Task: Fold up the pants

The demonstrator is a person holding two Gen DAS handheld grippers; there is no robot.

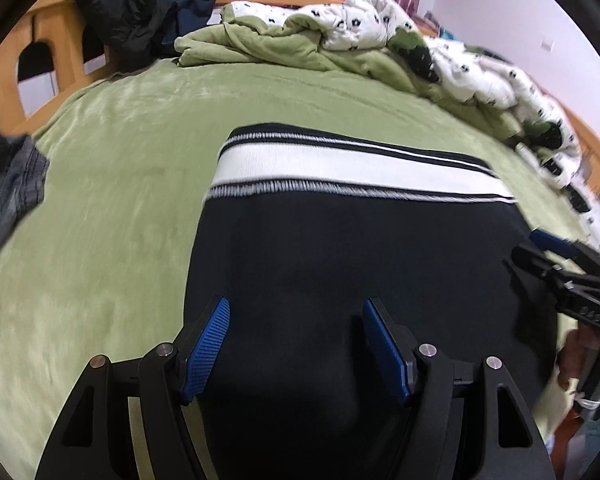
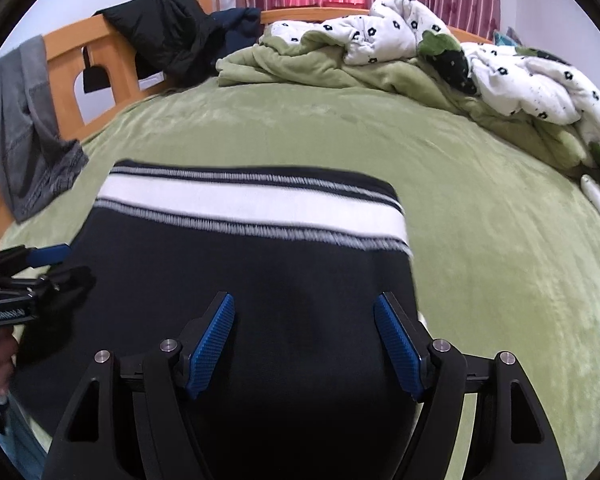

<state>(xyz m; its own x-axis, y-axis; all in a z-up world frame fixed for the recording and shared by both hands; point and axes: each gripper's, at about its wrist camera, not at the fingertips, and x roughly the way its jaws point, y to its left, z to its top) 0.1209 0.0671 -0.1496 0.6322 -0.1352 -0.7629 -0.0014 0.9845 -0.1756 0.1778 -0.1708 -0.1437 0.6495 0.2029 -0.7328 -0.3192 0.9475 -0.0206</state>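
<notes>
Both grippers, left and right, hover with fingers spread over the black pants. Neither pinches cloth. Best grab both near corners evenly so the fold lands square on the bed.

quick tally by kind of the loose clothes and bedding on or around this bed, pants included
Pants: 1, black pants with a white striped band
Jackets: 2, black jacket and navy jacket on the bed frame
Grey garment: 1, grey garment hanging over the rail
Bedding: 2, green blanket and flower-print quilt
Total: 6
</notes>
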